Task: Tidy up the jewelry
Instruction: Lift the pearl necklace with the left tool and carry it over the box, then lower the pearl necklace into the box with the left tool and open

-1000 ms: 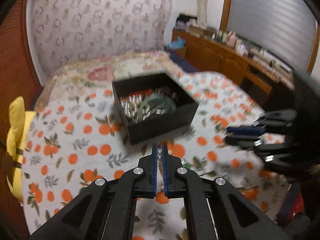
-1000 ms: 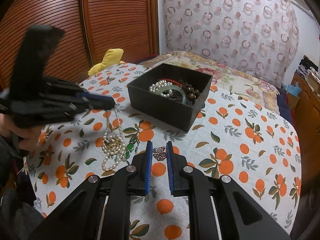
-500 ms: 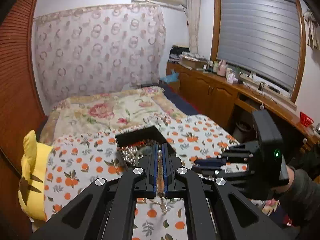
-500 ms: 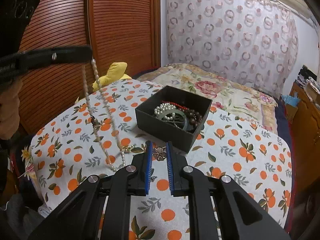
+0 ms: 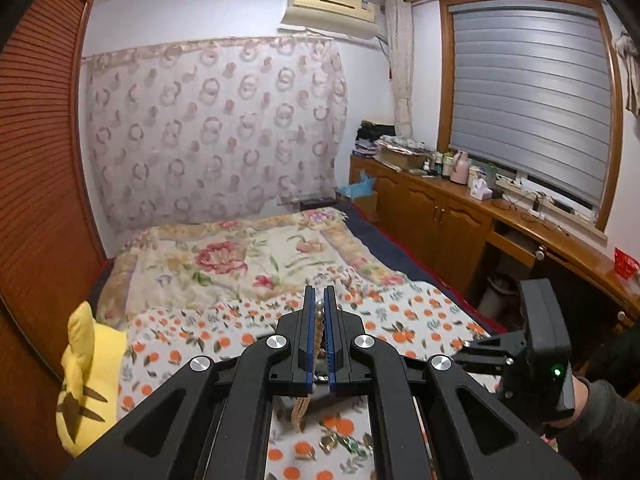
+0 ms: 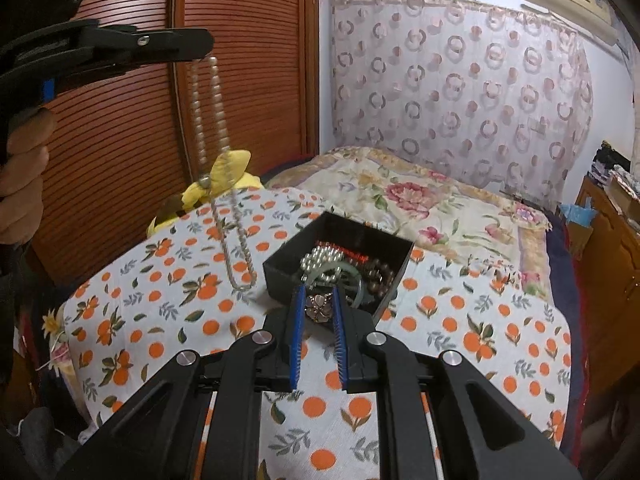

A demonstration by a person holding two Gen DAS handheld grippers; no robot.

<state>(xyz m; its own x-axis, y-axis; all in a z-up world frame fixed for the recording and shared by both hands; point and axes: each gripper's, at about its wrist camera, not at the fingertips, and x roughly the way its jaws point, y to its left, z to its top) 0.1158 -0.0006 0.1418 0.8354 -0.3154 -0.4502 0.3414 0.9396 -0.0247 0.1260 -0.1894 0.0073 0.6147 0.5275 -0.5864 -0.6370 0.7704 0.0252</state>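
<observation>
A long pearl necklace [image 6: 204,120] hangs in a doubled loop from my left gripper [image 6: 206,46], which is shut on it high at the upper left. Its lowest beads [image 6: 242,280] hang just left of the black jewelry box [image 6: 278,280]. In the left wrist view the pearls [image 5: 319,312] sit pinched between the pads of the left gripper [image 5: 319,300]. My right gripper [image 6: 319,300] is shut on a small flower-shaped brooch [image 6: 319,309], held just in front of the box. The box holds pearls [image 6: 322,260], a green bangle and dark beads.
An orange-print cloth [image 6: 440,320] covers the near end of the bed, with a few small pieces of jewelry [image 5: 340,444] lying on it. A yellow plush toy [image 5: 86,376] lies at the left edge by the louvred wooden doors [image 6: 120,160]. Wooden cabinets [image 5: 440,216] line the right wall.
My left gripper has risen and tipped up, lifting the pearl necklace off the cloth until it hangs free. The right gripper rose a little with the brooch. The box has left the left wrist view.
</observation>
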